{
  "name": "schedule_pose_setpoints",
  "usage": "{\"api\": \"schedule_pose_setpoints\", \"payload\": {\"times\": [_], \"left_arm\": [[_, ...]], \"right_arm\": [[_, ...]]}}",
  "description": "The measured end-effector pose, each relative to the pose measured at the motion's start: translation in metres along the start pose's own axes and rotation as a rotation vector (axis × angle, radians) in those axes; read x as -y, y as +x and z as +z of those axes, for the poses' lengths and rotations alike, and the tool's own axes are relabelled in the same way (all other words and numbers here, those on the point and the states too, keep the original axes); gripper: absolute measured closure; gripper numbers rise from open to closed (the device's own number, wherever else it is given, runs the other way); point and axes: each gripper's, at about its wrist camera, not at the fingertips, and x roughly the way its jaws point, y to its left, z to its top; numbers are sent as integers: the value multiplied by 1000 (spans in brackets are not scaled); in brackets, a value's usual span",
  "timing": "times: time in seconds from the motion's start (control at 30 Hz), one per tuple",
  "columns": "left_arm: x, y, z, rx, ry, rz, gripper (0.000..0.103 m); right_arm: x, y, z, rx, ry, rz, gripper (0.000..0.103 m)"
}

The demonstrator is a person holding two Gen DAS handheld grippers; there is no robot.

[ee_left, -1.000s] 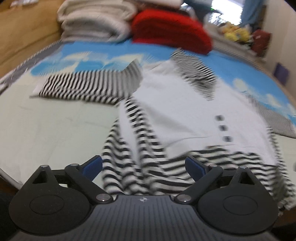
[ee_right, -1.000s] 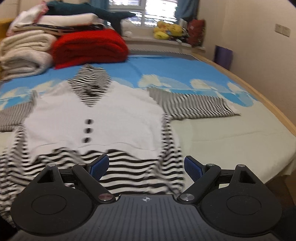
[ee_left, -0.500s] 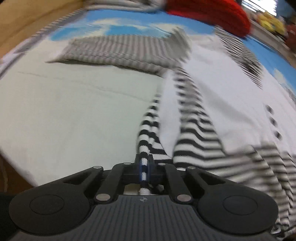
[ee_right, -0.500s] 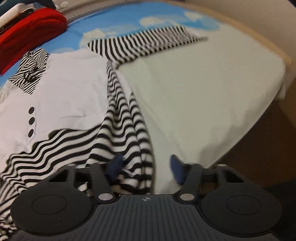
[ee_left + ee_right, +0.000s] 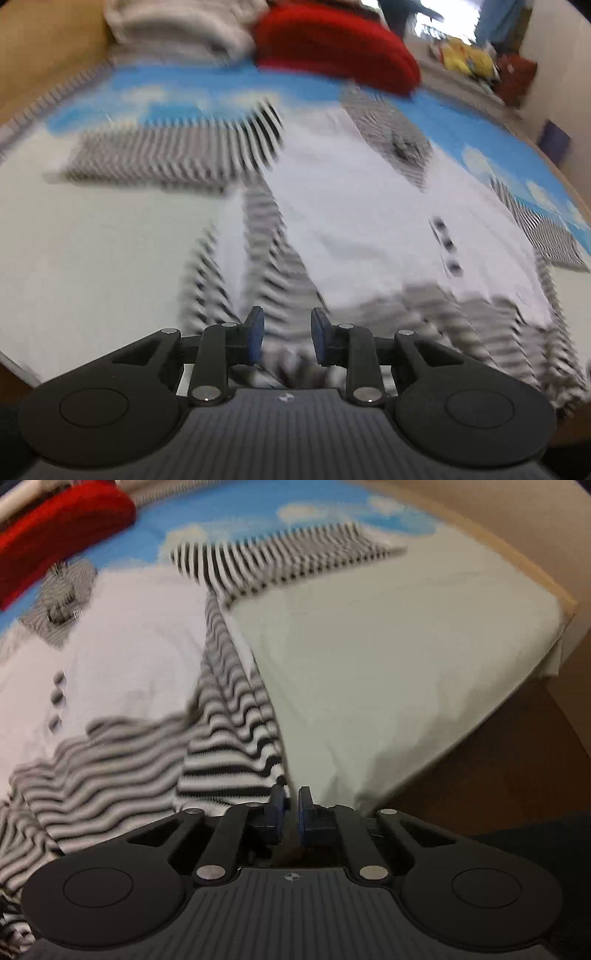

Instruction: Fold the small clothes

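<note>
A small striped top [image 5: 369, 221] lies flat on the bed [image 5: 92, 258], front side up. It has a plain white front with three dark buttons and black-and-white stripes on its sleeves, neck and bottom edge.

In the left wrist view, one sleeve [image 5: 166, 158] stretches out to the left over the pale sheet. Behind it sit a pile of folded pale blankets [image 5: 177, 29] and a red blanket [image 5: 332, 40]. Lower down is the left gripper [image 5: 286, 339]. Its jaws are partway apart and opening. The striped bottom corner of the top sits in the gap between the blue pads [image 5: 255, 336], but the view is blurry and the pads do not seem to press on it.

In the right wrist view, the top fills the left half, and its other sleeve [image 5: 280, 557] reaches out toward the right. The right gripper [image 5: 290, 812] is at the top's striped bottom corner, close to the edge of the bed. Its jaws are nearly together and closing, with only a thin gap. The corner of the striped cloth comes right up to the pads, but I cannot tell if they pinch it.
</note>
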Motion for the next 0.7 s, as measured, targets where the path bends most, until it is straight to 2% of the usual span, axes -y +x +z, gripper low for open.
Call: {"api": "schedule_pose_setpoints", "payload": {"times": [0.1,0.13,0.17,0.23,0.27,0.3,0.33,0.37,0.4,0.43,0.5,0.63,0.7], "left_arm": [[-12,30,-13,-200,-56,91,75],[-16,29,-15,-200,-83,92,75],[-14,26,-13,-184,-79,98,75],[-4,11,-8,-108,-36,107,74],[2,7,-7,-87,-7,103,73],[7,10,-8,-111,13,99,71],[7,18,-10,-168,-3,79,71],[1,26,-9,-233,-52,50,71],[-8,27,-7,-253,-112,48,71],[-12,21,0,-233,-147,50,72],[-15,2,24,-131,-143,40,72],[-34,-29,93,95,-161,12,72],[-51,-29,127,159,-177,-2,72]], "right_arm": [[-13,-27,1,162,-65,77,65],[-18,-32,1,198,-92,112,54],[-25,-33,1,205,-118,154,52],[-31,-21,2,131,-123,214,52],[-33,-10,1,62,-125,199,52],[-35,1,-2,-1,-143,145,53],[-36,12,-5,-51,-166,79,55],[-34,20,-8,-93,-181,9,53],[-31,23,-9,-111,-176,-32,51],[-27,21,-6,-112,-154,-38,49],[-27,9,-1,-61,-132,-27,50],[-36,-40,19,177,-129,72,50],[-47,-63,31,284,-163,135,50]]}}
